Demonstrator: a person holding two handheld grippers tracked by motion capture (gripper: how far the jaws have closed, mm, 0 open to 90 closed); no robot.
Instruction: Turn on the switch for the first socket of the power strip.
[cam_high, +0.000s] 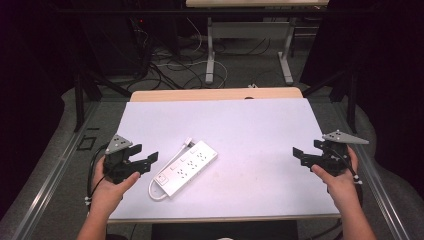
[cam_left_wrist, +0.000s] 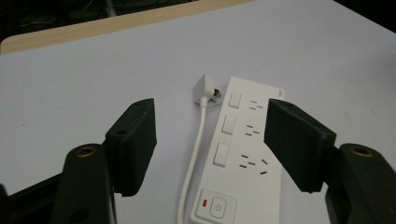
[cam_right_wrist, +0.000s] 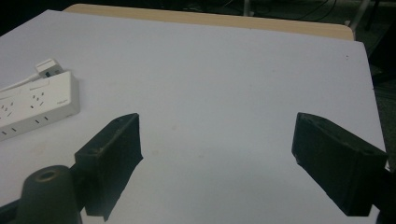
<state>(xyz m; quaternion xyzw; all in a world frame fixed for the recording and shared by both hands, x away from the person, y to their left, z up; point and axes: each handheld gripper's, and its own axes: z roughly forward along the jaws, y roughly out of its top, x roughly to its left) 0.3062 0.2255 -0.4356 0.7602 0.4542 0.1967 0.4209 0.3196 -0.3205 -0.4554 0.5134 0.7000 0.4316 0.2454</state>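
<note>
Claws held wide, empty: left claw (cam_high: 150, 161) lower left, right claw (cam_high: 298, 155) far right. Power strip (cam_high: 186, 167) at centre of worktop (cam_high: 260, 130); likely best approached squarely across its width.

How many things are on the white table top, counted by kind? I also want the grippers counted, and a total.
Power strip with its cable and plug: 1
Grippers, both open and empty: 2, the left gripper and the right gripper
Total: 3
</note>
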